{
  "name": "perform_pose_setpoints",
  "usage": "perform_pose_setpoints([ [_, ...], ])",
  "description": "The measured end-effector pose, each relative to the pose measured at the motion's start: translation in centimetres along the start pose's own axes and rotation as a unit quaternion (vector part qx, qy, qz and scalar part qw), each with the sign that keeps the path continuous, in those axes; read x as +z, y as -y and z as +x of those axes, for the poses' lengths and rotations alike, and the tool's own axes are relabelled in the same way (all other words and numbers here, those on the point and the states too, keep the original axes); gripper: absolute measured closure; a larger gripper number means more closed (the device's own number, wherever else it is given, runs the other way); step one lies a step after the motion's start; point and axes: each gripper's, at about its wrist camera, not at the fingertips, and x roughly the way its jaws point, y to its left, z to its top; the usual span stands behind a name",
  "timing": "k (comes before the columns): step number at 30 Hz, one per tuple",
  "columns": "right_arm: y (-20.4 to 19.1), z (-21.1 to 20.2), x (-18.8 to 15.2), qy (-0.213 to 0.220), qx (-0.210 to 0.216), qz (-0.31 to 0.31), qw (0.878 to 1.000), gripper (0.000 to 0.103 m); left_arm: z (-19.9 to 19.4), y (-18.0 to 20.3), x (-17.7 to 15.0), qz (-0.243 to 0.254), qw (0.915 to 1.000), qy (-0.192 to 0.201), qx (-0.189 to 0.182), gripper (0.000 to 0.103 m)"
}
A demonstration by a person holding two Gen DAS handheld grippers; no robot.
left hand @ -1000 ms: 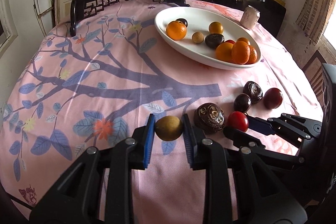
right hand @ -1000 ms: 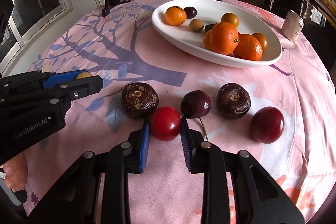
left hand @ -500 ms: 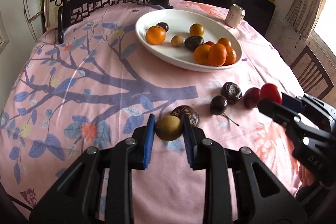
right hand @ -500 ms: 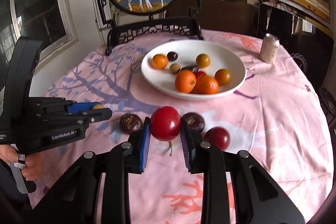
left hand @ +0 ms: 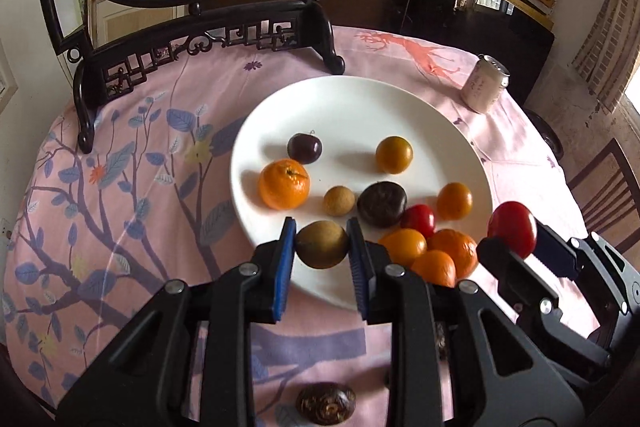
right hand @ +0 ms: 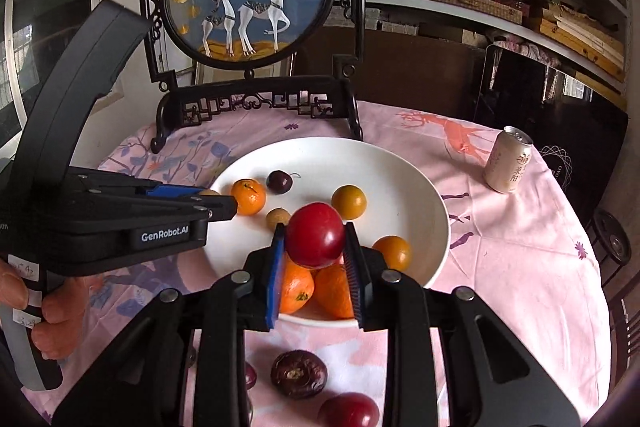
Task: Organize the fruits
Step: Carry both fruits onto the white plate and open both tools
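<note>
Left hand-held gripper [left hand: 322, 245] clamped on a brown fruit [left hand: 322, 244]; right hand-held gripper [right hand: 315, 241] clamped on a red fruit [right hand: 315, 235], both above the white plate [left hand: 360, 107].

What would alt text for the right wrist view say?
A black claw grips a red fruit above a white plate of oranges and small fruits on a pink tablecloth. A second claw enters from the left; a drink can stands right.
</note>
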Motion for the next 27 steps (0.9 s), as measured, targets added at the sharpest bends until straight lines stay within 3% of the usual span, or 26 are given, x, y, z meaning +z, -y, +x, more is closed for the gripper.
perform_pose_setpoints([
  [4, 0.7, 3.2, 0.0, -0.032, 0.005, 0.007, 0.999, 0.075, 2.5, 0.2, 1.0, -0.001, 0.9998, -0.011, 0.014, 0.077],
  [5, 0.9, 3.7, 0.0, -0.037, 0.007, 0.011, 0.999, 0.075, 2.9, 0.1, 1.1, -0.005, 0.9998, -0.009, 0.015, 0.072],
  [6, 1.1, 4.2, -0.1, -0.039, 0.012, 0.015, 0.999, 0.07, 3.1, 0.0, 1.3, -0.008, 0.9998, -0.006, 0.017, 0.062],
  [7, 1.3, 4.4, -0.1, -0.042, 0.016, 0.017, 0.999, 0.062, 3.2, -0.1, 1.4, -0.013, 0.9997, -0.001, 0.02, 0.042],
  [8, 1.4, 4.5, -0.1, -0.041, 0.013, 0.017, 0.999, 0.054, 3.0, -0.3, 1.4, -0.02, 0.9995, 0.008, 0.022, 0.031],
  [10, 1.7, 4.0, -0.2, -0.029, 0.0, 0.018, 0.999, 0.049, 2.7, -0.5, 1.4, -0.027, 0.9995, 0.013, 0.013, 0.031],
  [17, 3.0, 1.8, -1.1, -0.031, 0.012, 0.049, 0.998, 0.049, 1.3, -0.8, 0.3, -0.034, 0.9994, 0.008, 0.001, 0.027],
  [27, 3.8, -3.4, -4.2, -0.025, 0.006, 0.075, 0.997, 0.049, -2.7, -0.4, -4.3, -0.011, 0.9996, 0.024, -0.012, 0.025],
])
